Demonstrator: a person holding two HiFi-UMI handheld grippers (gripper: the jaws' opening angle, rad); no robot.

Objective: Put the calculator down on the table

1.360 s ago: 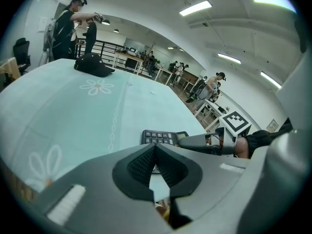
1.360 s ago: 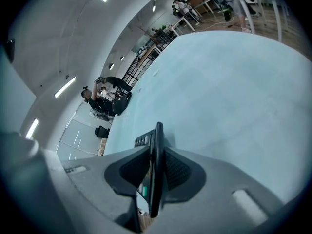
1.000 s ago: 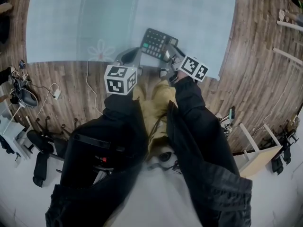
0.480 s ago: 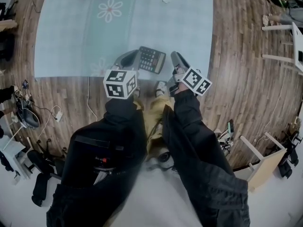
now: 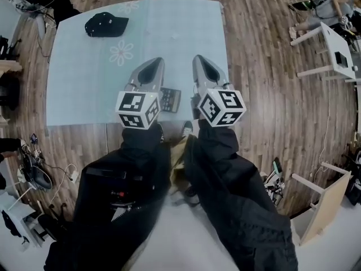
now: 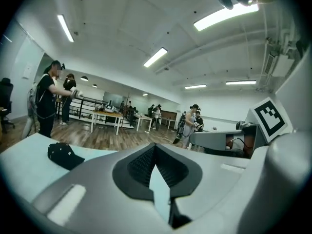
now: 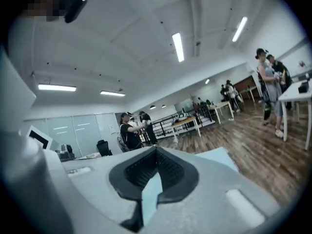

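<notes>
Two tools, one calculator, one cap. Left tool (image 5: pixel 151 68) and right tool (image 5: pixel 204 65): held up either side of the calculator (image 5: pixel 171 99), clear of it, jaws of each pressed together and empty, the right pair just closed. Calculator: lies flat on the worktop (image 5: pixel 79 78), left edge tucked behind the left tool, keys too small to read. Cap (image 5: pixel 106 24): sits well beyond the calculator, off to its left.

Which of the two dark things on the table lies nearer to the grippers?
The calculator, lying at the near edge; the black cap sits by the far left corner.
</notes>
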